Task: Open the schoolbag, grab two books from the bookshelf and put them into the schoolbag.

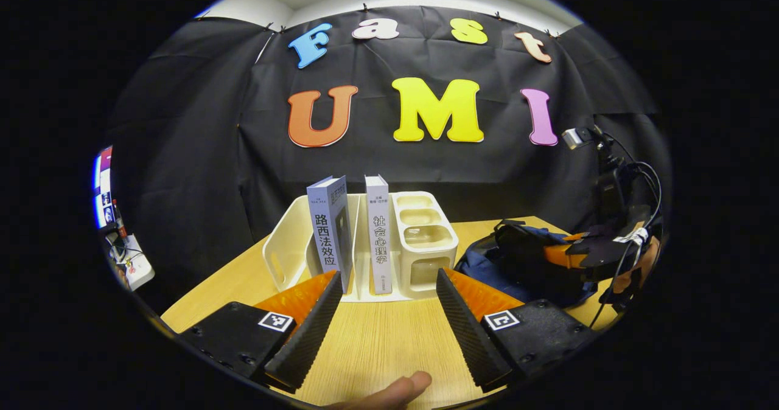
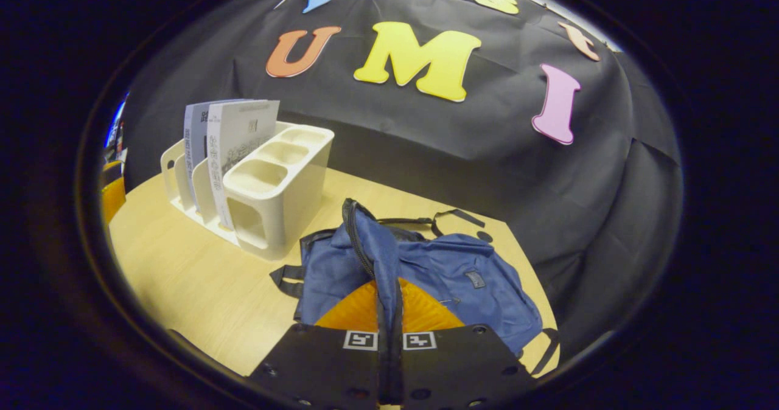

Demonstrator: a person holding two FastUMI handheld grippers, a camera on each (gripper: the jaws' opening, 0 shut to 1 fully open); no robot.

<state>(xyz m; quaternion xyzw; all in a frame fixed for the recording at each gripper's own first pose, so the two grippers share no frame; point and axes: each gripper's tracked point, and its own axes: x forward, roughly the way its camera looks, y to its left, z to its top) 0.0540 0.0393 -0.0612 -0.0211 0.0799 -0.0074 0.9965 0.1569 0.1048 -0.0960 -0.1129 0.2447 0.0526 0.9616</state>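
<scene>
Here my left tongs (image 1: 383,319), spread apart, face two upright books (image 1: 353,233) dead ahead; my right tongs (image 2: 389,312) clamp the schoolbag (image 2: 426,270) flap.

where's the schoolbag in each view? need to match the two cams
Left gripper view: the blue schoolbag lies at right of centre on the wooden table, right of the white bookshelf.
Right gripper view: the schoolbag is at lower centre, just ahead of the right tongs, which pinch a fold of it.
Shared landmark: the bookshelf, left of the bag in both views.
</scene>
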